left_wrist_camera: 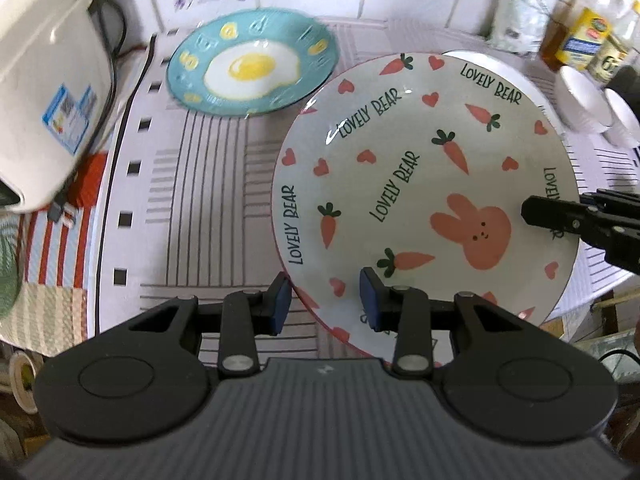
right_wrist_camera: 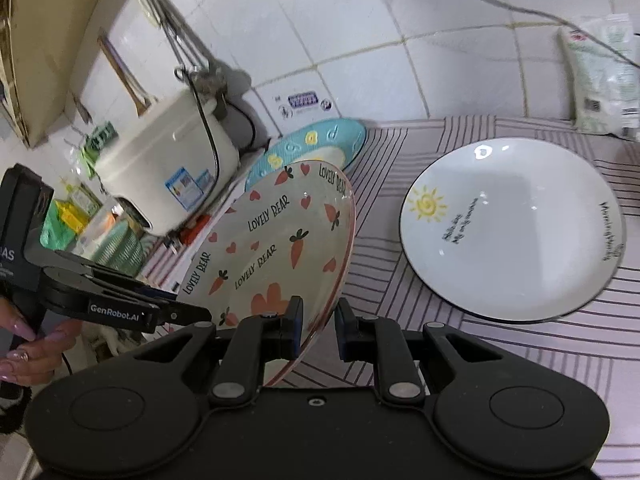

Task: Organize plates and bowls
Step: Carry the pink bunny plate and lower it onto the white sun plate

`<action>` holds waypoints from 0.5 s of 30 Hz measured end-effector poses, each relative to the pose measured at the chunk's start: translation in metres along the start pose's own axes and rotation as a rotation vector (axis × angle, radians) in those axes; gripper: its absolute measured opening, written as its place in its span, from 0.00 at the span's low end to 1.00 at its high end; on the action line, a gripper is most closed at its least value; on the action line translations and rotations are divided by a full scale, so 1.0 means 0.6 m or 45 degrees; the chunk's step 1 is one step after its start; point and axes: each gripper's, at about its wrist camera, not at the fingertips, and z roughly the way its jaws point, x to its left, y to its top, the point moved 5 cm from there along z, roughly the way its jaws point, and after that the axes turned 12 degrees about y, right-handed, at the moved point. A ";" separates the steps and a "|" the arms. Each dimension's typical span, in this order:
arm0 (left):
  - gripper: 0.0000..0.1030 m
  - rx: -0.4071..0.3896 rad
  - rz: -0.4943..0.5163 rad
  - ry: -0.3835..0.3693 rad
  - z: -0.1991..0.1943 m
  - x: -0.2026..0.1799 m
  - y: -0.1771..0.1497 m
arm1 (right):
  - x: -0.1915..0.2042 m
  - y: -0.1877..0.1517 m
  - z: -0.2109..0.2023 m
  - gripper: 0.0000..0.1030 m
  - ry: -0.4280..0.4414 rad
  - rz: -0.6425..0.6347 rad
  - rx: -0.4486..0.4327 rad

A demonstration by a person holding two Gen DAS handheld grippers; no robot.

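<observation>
Right, you've got the bunny plate (left_wrist_camera: 424,196) pinched at two spots on its rim and it looks clear of the striped mat (left_wrist_camera: 208,184). Left gripper (left_wrist_camera: 325,300) has its fingers straddling the near rim, one pad under, one on the face, clamped on the plate. Right gripper (right_wrist_camera: 316,330) is closed down tight on the rim too, edge of the plate sitting between its pads.

From the right wrist view the plate is tilted: the edge at your right fingers is low, the far edge rises toward the rice cooker (right_wrist_camera: 168,160). Face points up and toward the right fingers. It's round, so no real long axis; the line that matters runs rim to rim between your two grips.

For this step:
- Level it first. Bring both grips to the same height so nothing twists at the pads.
- Move both hands together, same pace. Glazed rim, thin bite, so I'd expect it to slip if one hand leads.
- Likely target is a stack. Sun plate (right_wrist_camera: 512,232) lies flat beyond your right fingers, egg plate (left_wrist_camera: 252,62) beyond the left fingers, past the held plate. Pick one, centre over it, lower flat.
- Keep clear of the white bowls (left_wrist_camera: 584,100) at the far right of the left view.
</observation>
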 end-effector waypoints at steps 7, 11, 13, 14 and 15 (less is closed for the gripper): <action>0.34 -0.059 0.064 -0.017 -0.041 -0.059 0.032 | -0.010 0.013 -0.074 0.20 -0.016 0.025 -0.082; 0.34 -0.104 0.120 -0.011 -0.051 -0.096 0.054 | -0.026 0.018 -0.107 0.20 -0.041 0.051 -0.118; 0.34 -0.121 0.143 -0.003 -0.052 -0.112 0.066 | -0.039 0.019 -0.120 0.21 -0.047 0.083 -0.126; 0.34 -0.125 0.149 -0.004 -0.051 -0.117 0.070 | -0.045 0.019 -0.125 0.21 -0.050 0.099 -0.127; 0.34 -0.128 0.152 -0.006 -0.049 -0.125 0.076 | -0.051 0.020 -0.129 0.21 -0.052 0.113 -0.130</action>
